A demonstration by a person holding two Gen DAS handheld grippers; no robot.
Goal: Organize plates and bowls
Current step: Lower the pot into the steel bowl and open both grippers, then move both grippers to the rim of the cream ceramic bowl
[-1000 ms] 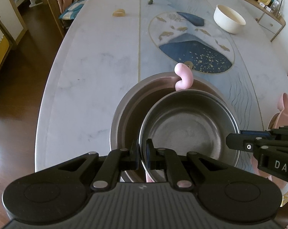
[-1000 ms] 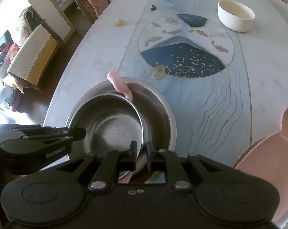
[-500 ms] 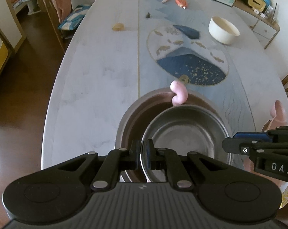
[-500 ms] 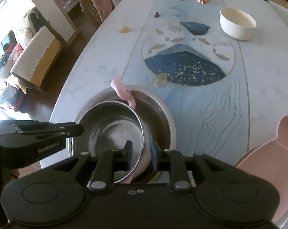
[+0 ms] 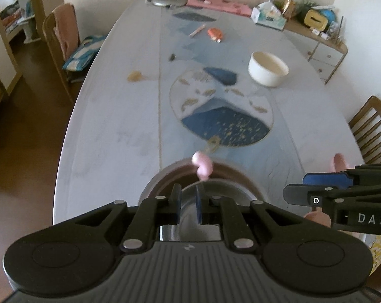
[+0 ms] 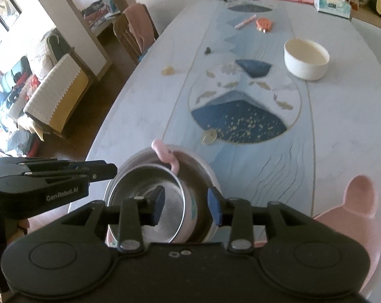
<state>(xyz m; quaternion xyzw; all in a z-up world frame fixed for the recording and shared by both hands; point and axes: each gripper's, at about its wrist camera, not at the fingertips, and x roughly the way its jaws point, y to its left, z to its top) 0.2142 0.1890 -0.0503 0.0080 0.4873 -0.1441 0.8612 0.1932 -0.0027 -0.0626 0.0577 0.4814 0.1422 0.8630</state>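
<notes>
Now both grippers stand clear of the nested bowls, so the step in hand looks like letting go and backing off. To do it well, lift each gripper straight up and away so no finger catches a rim and tips the stack, then check that the small bowl (image 6: 150, 202) sits level inside the big bowl (image 6: 195, 166); in the right view it seems to lean toward the near left wall.

Left gripper (image 5: 188, 203): fingers a little apart, nothing between them, poised above the near rim of the small bowl (image 5: 215, 189). Right gripper (image 6: 185, 204): fingers wide apart and empty, above the small bowl's right rim, not touching it.

A pink ear (image 6: 165, 154) sticks up at the far rim of the stack. The white bowl (image 6: 306, 59) stands well apart, far across the bench (image 6: 140, 106), not yet gathered. A pink plate (image 6: 354, 217) lies just right of the stack.
</notes>
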